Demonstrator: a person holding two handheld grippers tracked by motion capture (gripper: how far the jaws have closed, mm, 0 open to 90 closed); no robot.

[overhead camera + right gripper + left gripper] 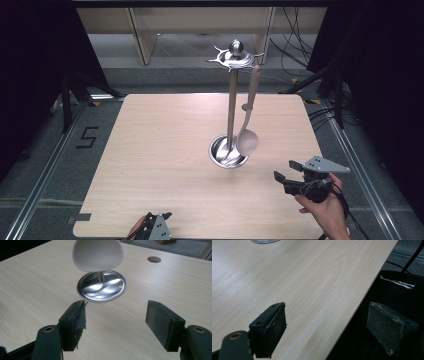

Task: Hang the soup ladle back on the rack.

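A steel utensil stand [232, 100] rises from a round dished base [228, 151] near the table's middle. From a hook of its top crown [235, 56] hangs a pale ladle [247, 127], bowl down just above the base. The ladle bowl [98, 254] and base [101, 286] lie ahead of my right gripper [115, 321], which is open and empty. My right gripper [287, 170] is held in a hand at the front right, a short way from the stand. My left gripper [152, 226] sits at the table's front edge; its jaws stand apart over that edge [325, 331], holding nothing.
The light wooden table [165, 150] has bare room left of the stand. A round cable hole [154, 259] pierces the top beyond the base. Cables [295, 55] and wooden furniture legs [142, 40] lie on the floor behind the table. A dark bag [397, 287] sits past the edge.
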